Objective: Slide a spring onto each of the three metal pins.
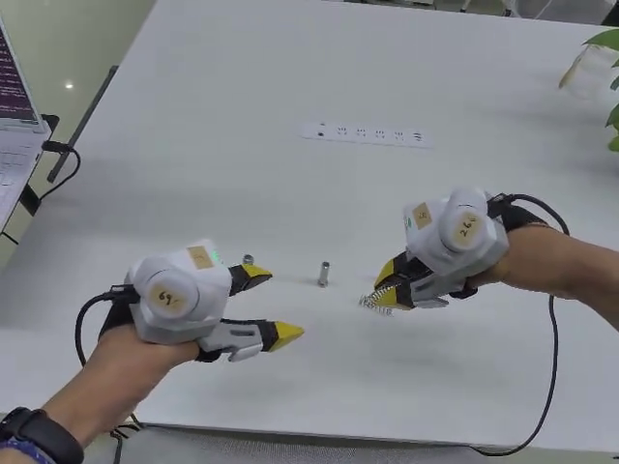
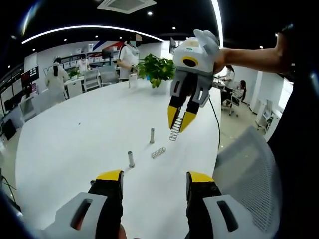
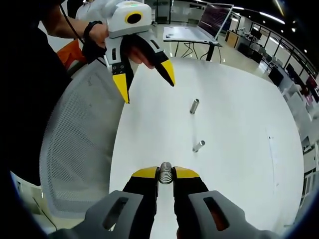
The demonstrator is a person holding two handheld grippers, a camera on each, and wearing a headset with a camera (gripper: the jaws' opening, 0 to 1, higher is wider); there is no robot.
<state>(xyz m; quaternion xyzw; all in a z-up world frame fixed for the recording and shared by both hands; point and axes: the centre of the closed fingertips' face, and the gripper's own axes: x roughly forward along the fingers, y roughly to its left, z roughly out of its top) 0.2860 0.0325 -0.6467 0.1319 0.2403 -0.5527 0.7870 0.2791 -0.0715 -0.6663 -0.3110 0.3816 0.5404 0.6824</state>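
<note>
Two short metal pins stand on the white table [image 1: 290,193], one in the middle [image 1: 323,274] and one by my left gripper's far jaw [image 1: 248,259]. The left gripper [image 1: 273,304] is open and holds nothing; its own view shows both pins [image 2: 152,135] [image 2: 131,159] ahead of its gripper tips [image 2: 154,177]. A loose spring [image 2: 158,152] lies between them. My right gripper [image 1: 389,286] is shut on a spring [image 3: 166,172], which hangs from its tips [image 2: 174,128] near the middle pin [image 3: 198,146]. Spring coils [image 1: 372,302] show under those tips.
A white power strip [image 1: 368,133] lies at the table's far middle. A laptop [image 1: 14,106] sits off the left side and a plant [image 1: 604,77] at the far right. A mesh chair [image 2: 249,169] stands by the table's near edge. A cable [image 1: 551,377] trails from my right hand.
</note>
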